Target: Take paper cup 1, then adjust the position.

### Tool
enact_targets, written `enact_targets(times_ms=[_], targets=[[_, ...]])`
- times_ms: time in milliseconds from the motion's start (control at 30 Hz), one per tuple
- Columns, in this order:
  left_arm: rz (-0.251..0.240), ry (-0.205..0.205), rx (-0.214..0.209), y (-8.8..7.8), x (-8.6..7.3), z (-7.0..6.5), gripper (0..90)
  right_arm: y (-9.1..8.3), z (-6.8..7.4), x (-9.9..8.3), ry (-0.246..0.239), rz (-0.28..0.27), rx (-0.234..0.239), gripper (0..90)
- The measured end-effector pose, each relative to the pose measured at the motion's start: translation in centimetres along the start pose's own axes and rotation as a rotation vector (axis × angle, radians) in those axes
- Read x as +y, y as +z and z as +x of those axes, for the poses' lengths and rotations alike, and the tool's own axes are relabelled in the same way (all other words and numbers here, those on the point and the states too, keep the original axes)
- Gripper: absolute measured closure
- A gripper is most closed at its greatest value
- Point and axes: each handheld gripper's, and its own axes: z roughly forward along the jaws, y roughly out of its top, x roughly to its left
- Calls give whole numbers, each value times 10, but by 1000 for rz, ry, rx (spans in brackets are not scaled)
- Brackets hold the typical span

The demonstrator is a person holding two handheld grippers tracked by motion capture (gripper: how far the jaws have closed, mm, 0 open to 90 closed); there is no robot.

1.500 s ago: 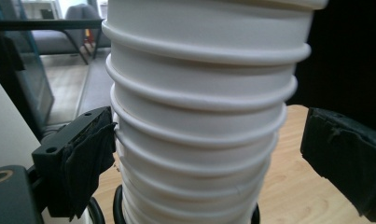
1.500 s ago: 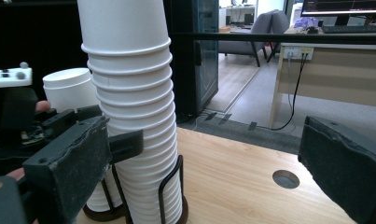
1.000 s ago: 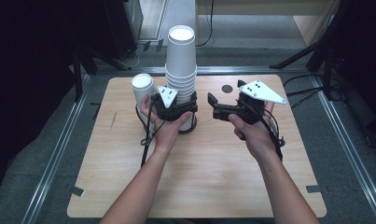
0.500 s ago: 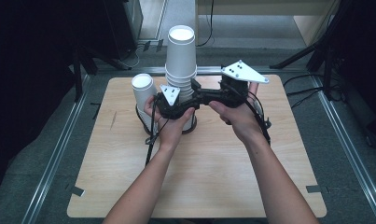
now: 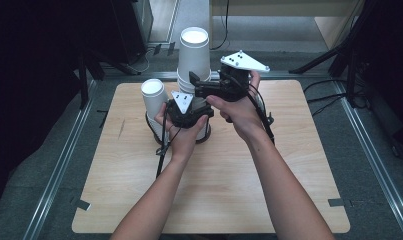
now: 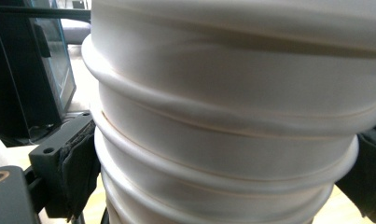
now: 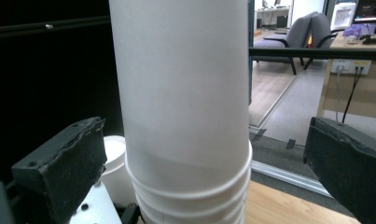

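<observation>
Light wooden worktop (image 5: 239, 190) on grey floor | tall stack of white paper cups (image 5: 194, 55) upright at far middle, single cup (image 5: 153, 97) just beside | left hand-held gripper (image 5: 189, 112) low at stack base, jaws either side, contact unclear | right hand-held gripper (image 5: 201, 87) spread wide around upper stack, apart.

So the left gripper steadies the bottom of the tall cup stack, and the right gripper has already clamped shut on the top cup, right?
Not quite. The left gripper is indeed down at the base of the cup stack, but the right gripper isn't clamped yet. The right gripper view shows its jaws open, one on each side of the top cup, with clear gaps between the pads and the cup wall.
</observation>
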Motion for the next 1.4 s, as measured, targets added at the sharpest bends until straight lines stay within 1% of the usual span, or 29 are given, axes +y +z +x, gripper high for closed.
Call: enact_targets(times_ms=[133, 167, 233, 267, 433, 567, 667, 833, 900, 967, 1133, 1267, 1400], targets=[[3, -1, 1, 0, 0, 0, 24, 6, 2, 0, -2, 12, -10, 0], [3, -1, 0, 0, 0, 0, 24, 10, 2, 0, -1, 9, -9, 0], [4, -2, 0, 0, 0, 0, 25, 12, 3, 1, 0, 9, -10, 0], [4, -3, 0, -1, 0, 0, 25, 17, 5, 1, -4, 6, -7, 0], [6, -3, -2, -1, 1, 0, 25, 23, 7, -1, -10, 17, -7, 0], [3, -4, -4, -1, 0, 0, 26, 30, 5, -4, 5, 25, -8, 0], [3, -4, -5, -1, 0, 1, 26, 34, 4, -6, 0, 30, 1, 0], [1, -5, -5, -1, 0, 1, 26, 38, 5, -6, -9, 29, 12, 15], [1, -5, -5, -1, 0, 1, 27, 39, 6, -6, -2, 28, 15, 58], [-2, -10, -4, -1, 0, 0, 26, 42, 6, -6, -10, 29, 11, 80], [1, -5, -7, -1, 0, 1, 27, 45, 6, -6, -4, 22, 19, 83], [0, -5, -9, -1, 0, 1, 27, 48, 5, -7, 23, 27, 28, 81], [0, -5, -11, -1, 0, 1, 27, 48, 6, -6, 8, 19, 21, 91]])
